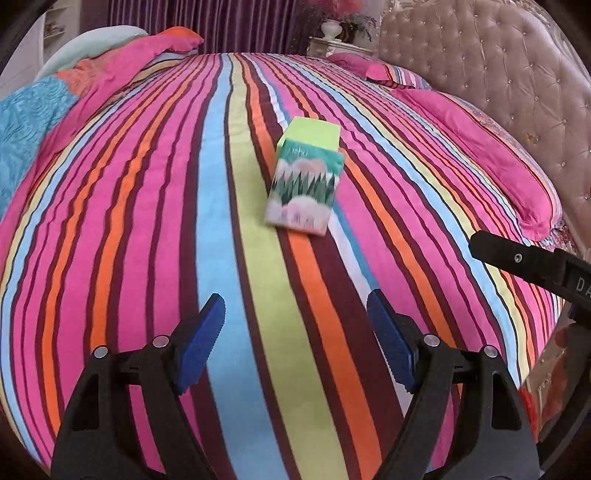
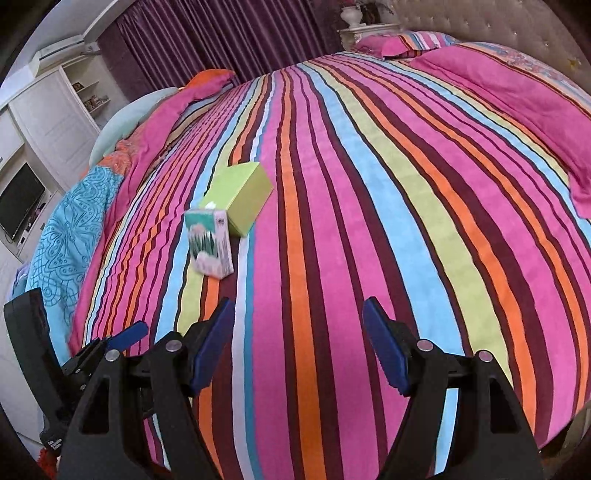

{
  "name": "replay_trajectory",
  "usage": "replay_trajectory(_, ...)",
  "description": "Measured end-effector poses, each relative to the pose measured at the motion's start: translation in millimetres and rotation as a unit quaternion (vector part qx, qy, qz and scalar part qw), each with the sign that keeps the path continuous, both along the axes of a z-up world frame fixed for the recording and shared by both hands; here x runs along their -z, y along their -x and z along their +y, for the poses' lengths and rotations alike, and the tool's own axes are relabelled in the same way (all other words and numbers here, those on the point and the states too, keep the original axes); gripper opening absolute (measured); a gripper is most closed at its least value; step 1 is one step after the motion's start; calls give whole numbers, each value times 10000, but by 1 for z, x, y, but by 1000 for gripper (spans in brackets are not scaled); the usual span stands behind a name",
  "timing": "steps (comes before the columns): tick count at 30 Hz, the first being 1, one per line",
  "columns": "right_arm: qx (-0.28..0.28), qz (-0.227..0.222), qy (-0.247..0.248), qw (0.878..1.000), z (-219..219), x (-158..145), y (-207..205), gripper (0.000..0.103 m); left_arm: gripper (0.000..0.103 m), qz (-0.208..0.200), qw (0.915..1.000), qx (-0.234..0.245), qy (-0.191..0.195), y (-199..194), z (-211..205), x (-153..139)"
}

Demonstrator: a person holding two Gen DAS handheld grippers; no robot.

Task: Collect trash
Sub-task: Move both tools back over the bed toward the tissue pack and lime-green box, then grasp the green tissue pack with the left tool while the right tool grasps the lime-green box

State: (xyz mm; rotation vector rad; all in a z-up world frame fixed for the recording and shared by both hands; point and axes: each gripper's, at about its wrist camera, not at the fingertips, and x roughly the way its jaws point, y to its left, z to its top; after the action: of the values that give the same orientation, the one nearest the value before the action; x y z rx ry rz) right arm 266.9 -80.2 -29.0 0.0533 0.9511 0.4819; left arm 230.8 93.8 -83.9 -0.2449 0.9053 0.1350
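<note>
Open left gripper (image 1: 295, 339) jaws, tissue pack (image 1: 304, 192) well beyond on bedspread (image 1: 147, 221)

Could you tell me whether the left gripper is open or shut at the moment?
Open: the left gripper has its blue pads apart with only striped bedspread showing between them.

**Count of Things on the Bed**

One bed (image 1: 184, 258) carried two boxes near its middle: one plain green box (image 1: 312, 133) and one printed tissue pack (image 1: 304, 192), which touched each other. Two pink pillows (image 1: 476, 147) lay along the headboard edge. One tufted headboard (image 1: 498, 74) stood behind them. Two grippers were counted, the left gripper (image 1: 295, 343) and the right gripper (image 2: 297, 343), each with two blue pads. One white vase (image 1: 330, 27) stood on one nightstand (image 1: 332, 46). One dark screen (image 2: 20, 199) showed past the bed's far corner.
</note>
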Motion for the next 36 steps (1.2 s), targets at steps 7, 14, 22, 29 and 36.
replay_trajectory(7, -158, -86, 180, 9997, 25, 2, -26, 68, 77, -14, 9998, 74, 158, -35, 9, 9)
replay_trajectory(14, -187, -124, 200, 9995, 39, 3, -42, 68, 77, 6, 9999, 120, 32, -65, 15, 11)
replay_trajectory(22, -192, -125, 210, 9995, 54, 6, -61, 68, 77, 55, 9999, 143, 56, -85, 16, 20)
replay_trajectory(29, -268, -97, 186, 9994, 74, 8, -70, 68, 71, 27, 9994, 159, 314, -96, 23, 29)
replay_trajectory(36, -274, 8, 122, 9996, 93, 12, -77, 74, 54, 76, 9994, 316, 147, -97, 30, 31)
